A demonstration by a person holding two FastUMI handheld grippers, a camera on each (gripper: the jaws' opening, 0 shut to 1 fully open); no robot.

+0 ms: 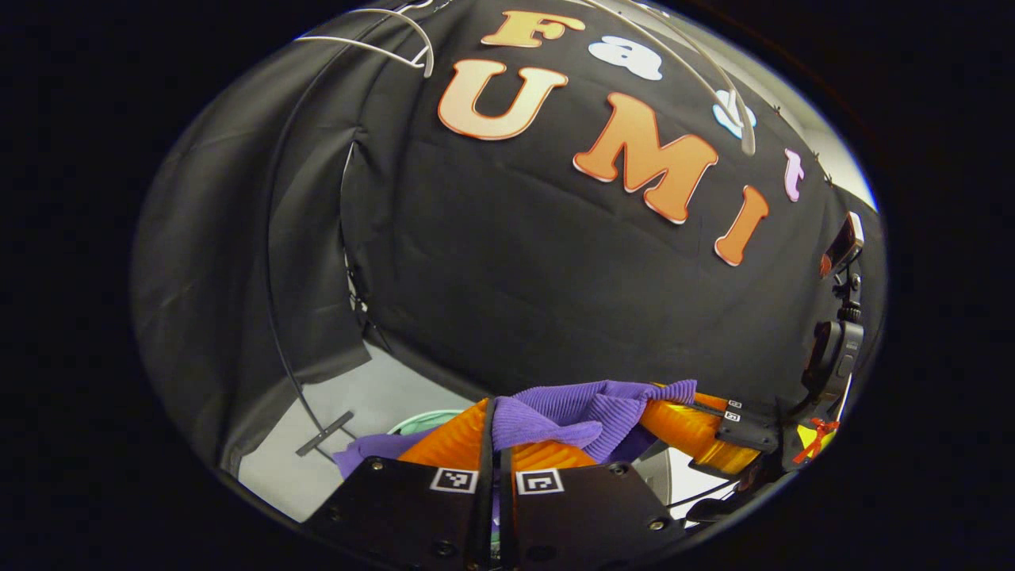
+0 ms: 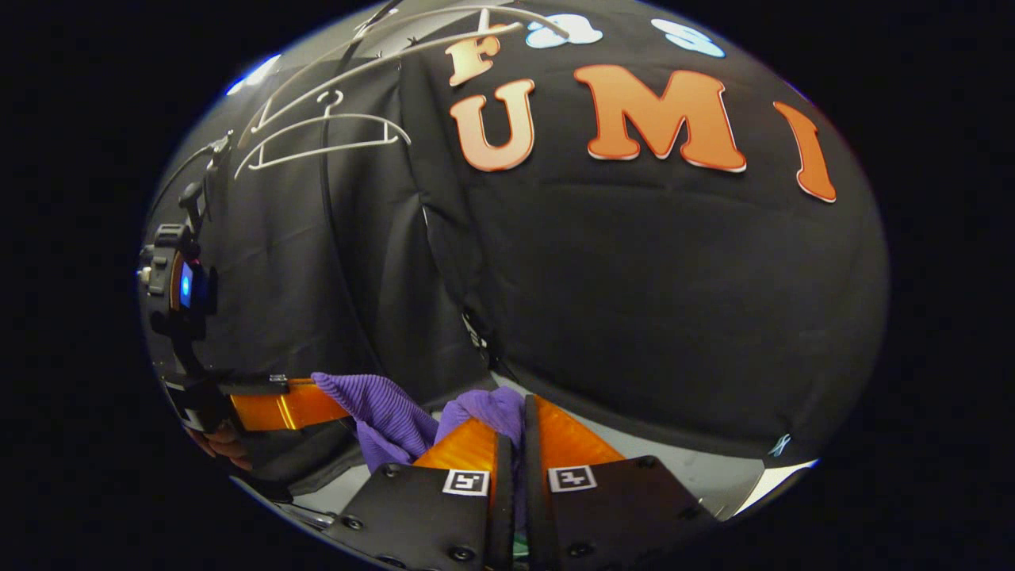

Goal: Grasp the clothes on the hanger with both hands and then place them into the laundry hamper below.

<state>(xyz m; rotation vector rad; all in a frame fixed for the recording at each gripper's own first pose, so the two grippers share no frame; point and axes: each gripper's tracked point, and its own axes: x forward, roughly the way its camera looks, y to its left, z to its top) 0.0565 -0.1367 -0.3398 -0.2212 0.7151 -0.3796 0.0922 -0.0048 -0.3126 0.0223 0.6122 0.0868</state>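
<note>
Purple ribbed garment [image 1: 567, 412] is being pinched between the orange fingers of the left gripper [image 1: 498, 428] in the left gripper view, stretched across to the right gripper [image 1: 714, 432]; a pale green hamper rim [image 1: 424, 420] is being glimpsed below. White hangers [image 1: 396, 36] are being left bare overhead.

Purple garment [image 2: 484, 408] is being clamped by the right gripper [image 2: 515, 420] in the right gripper view, and likewise held by the left gripper [image 2: 317, 400] at far left.

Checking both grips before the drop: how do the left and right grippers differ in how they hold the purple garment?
In its own view the left gripper has ribbed purple garment draped over its fingertips, while the right gripper shows a small smooth bunch at its tips. In the right gripper view, cloth hangs down from the left gripper. Both are shut on it.
</note>
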